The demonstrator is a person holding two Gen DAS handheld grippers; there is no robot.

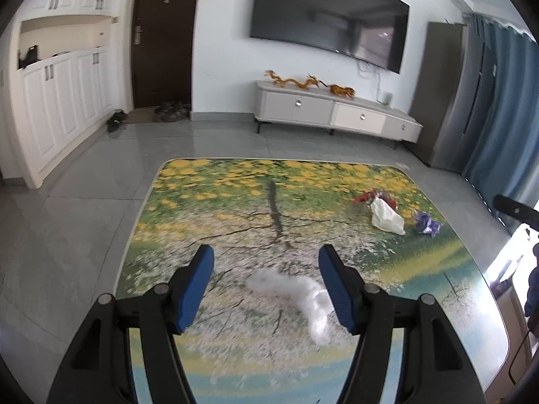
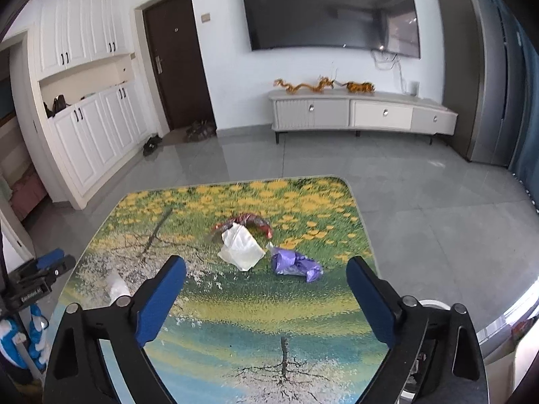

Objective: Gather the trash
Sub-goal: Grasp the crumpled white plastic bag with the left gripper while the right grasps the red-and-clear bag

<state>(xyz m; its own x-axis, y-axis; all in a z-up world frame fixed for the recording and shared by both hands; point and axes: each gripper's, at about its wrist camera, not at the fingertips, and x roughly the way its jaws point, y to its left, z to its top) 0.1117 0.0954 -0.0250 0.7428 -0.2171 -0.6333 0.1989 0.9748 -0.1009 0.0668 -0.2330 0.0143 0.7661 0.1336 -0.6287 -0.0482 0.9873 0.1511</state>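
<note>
Both wrist views look forward and down over the desk [image 1: 235,185] toward the TV [image 1: 330,17] wall; the right view sits further right, seemingly a little higher.

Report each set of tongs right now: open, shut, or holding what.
Left tongs: open, holding nothing; clear plastic wrap lies between them.
Right tongs: open, empty.

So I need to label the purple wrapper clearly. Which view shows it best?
The right wrist view: the purple wrapper lies near centre, crumpled folds clear, beside the white bag. In the left wrist view it is small and blurred near the table's right edge.
</note>
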